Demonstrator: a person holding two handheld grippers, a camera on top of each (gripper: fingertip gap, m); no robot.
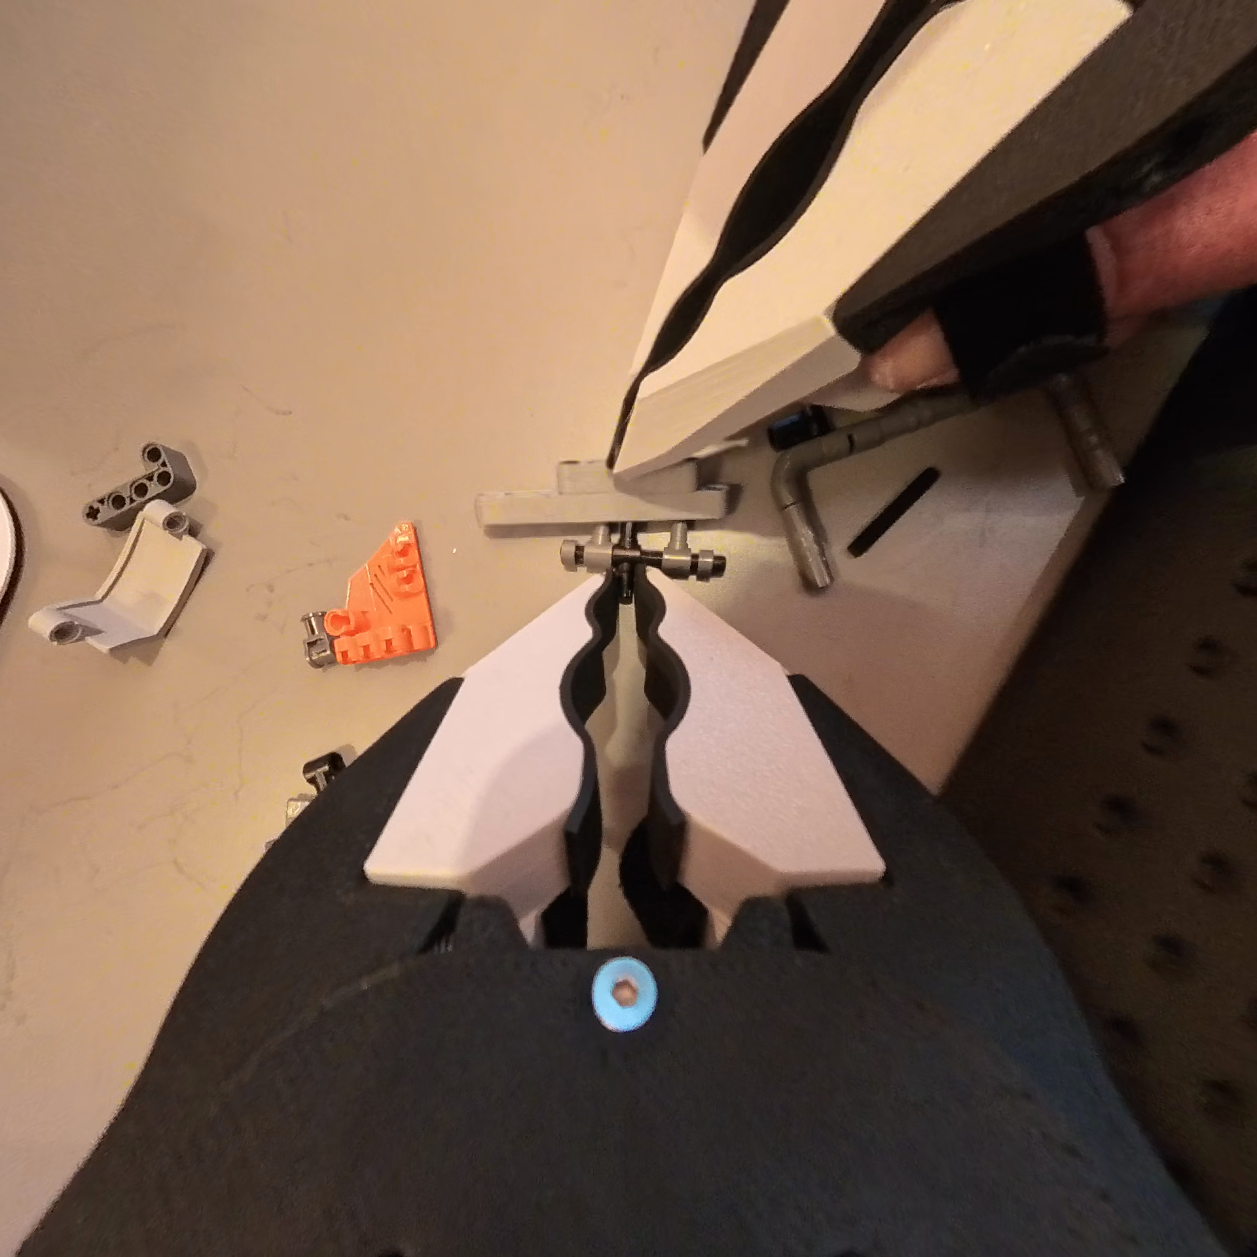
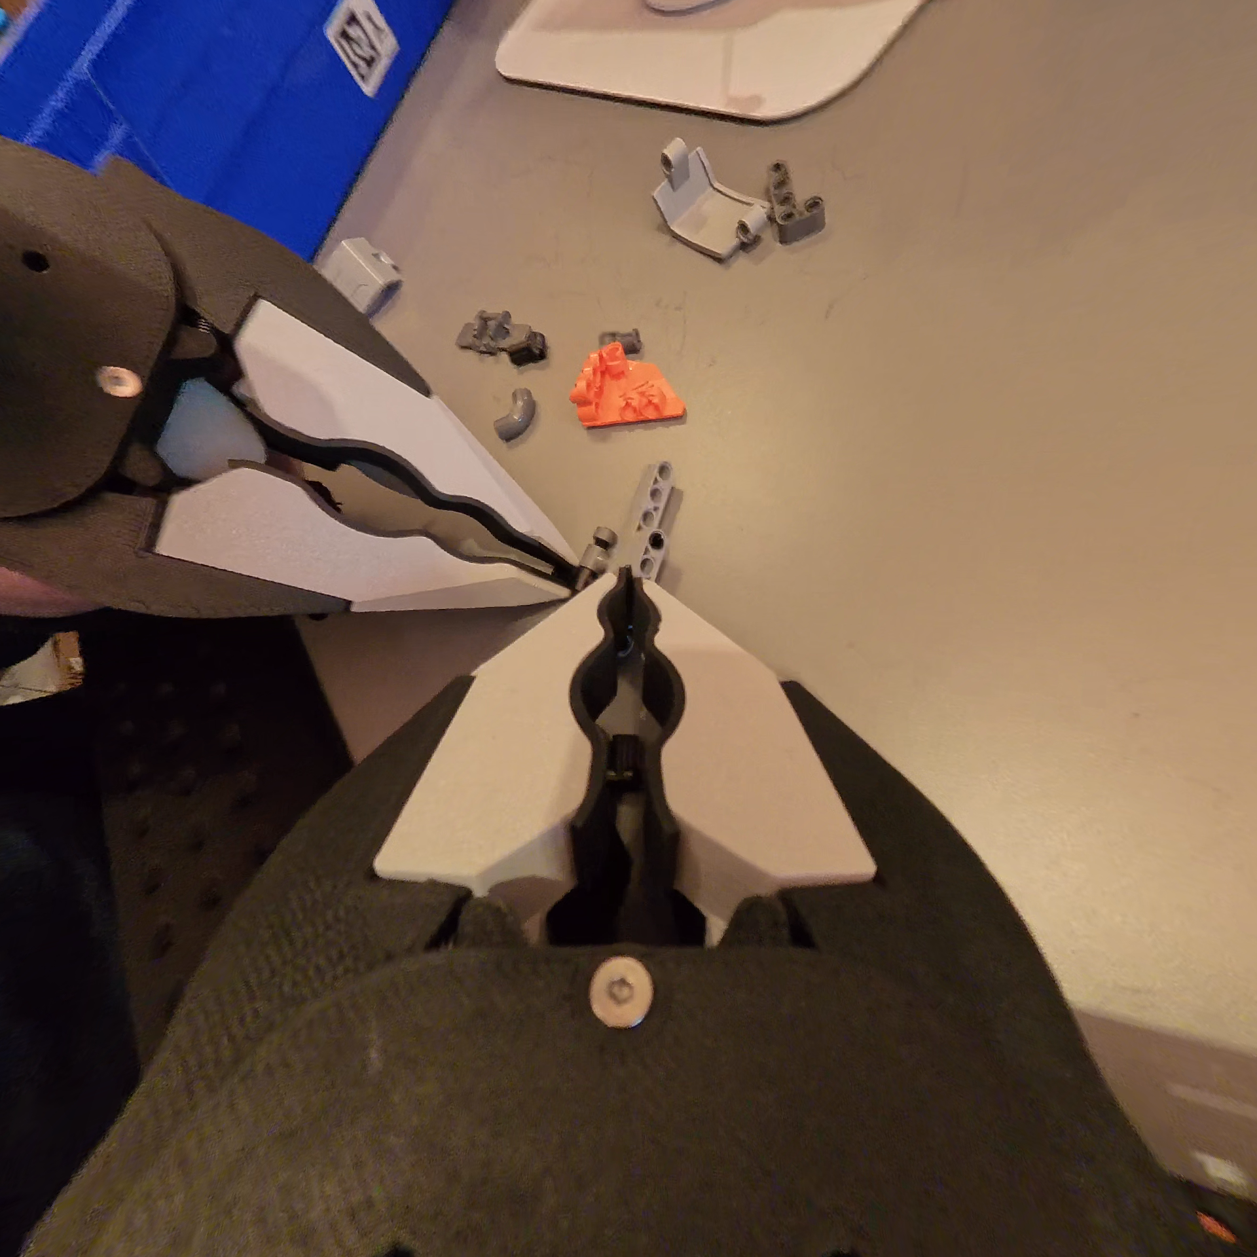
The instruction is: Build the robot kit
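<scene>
In the left wrist view my left gripper (image 1: 626, 588) is shut on the black axle of a small grey connector piece (image 1: 639, 561). That piece meets the underside of a light grey beam (image 1: 605, 507). My right gripper (image 1: 620, 462) comes in from the upper right, shut on that beam. In the right wrist view my right gripper (image 2: 626, 578) grips the holed grey beam (image 2: 649, 517) at its near end. The left gripper (image 2: 571, 571) enters from the left, and the connector piece (image 2: 598, 544) sits at its tips against the beam.
An orange panel (image 1: 384, 605) (image 2: 626, 394), a white curved panel (image 1: 129, 585) (image 2: 707, 211) and a dark grey L-beam (image 1: 139, 486) (image 2: 792, 204) lie on the beige table. A grey bent tube (image 1: 809, 490) and a black axle (image 1: 894, 510) lie nearby. A blue box (image 2: 204, 102) stands behind. Only a small space, under 4 cm, lies between the two pairs of fingers.
</scene>
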